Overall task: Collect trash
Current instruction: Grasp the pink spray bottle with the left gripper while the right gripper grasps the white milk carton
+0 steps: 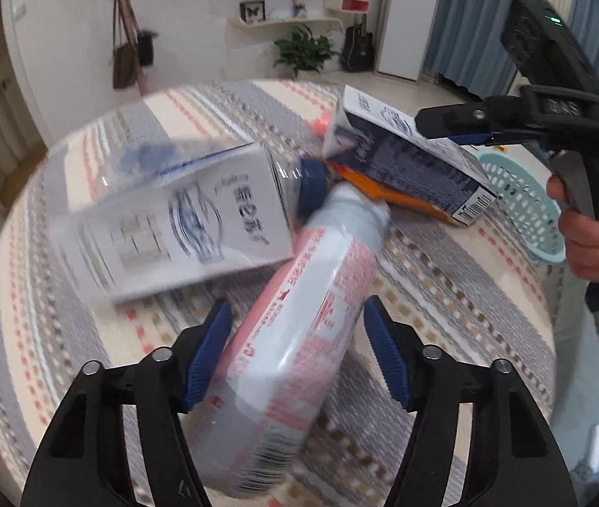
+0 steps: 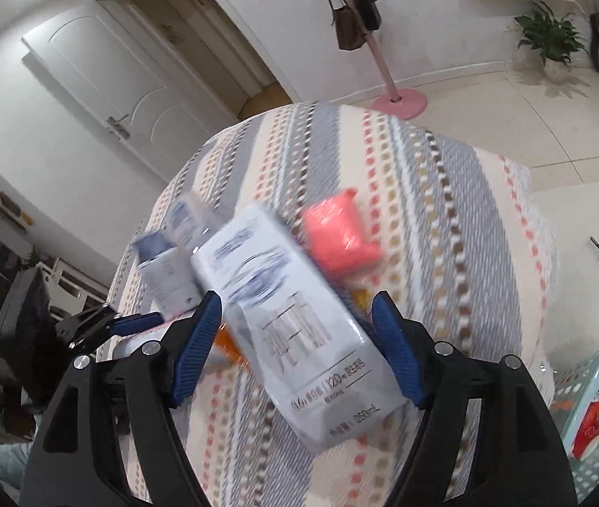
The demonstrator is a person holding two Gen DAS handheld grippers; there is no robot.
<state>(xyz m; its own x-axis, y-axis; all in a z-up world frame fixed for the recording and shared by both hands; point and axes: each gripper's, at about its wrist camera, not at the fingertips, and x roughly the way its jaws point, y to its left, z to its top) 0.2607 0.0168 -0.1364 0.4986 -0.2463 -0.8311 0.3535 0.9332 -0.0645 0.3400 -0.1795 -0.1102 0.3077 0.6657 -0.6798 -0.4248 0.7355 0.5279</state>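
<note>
White walls, tiled floor

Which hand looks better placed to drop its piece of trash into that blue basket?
The right. Its tool straddles a white milk carton, and the basket sits just beside it. The left tool, around the pink bottle, sits farther away.

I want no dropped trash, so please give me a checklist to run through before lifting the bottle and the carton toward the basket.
1. Bottle between left tongs: ok.
2. Left pads pressing the bottle: cannot tell, blurred.
3. Carton between right tongs: ok.
4. Right pads pressing the carton: not ok, a gap shows.
5. Basket in view beside the table: ok.
</note>
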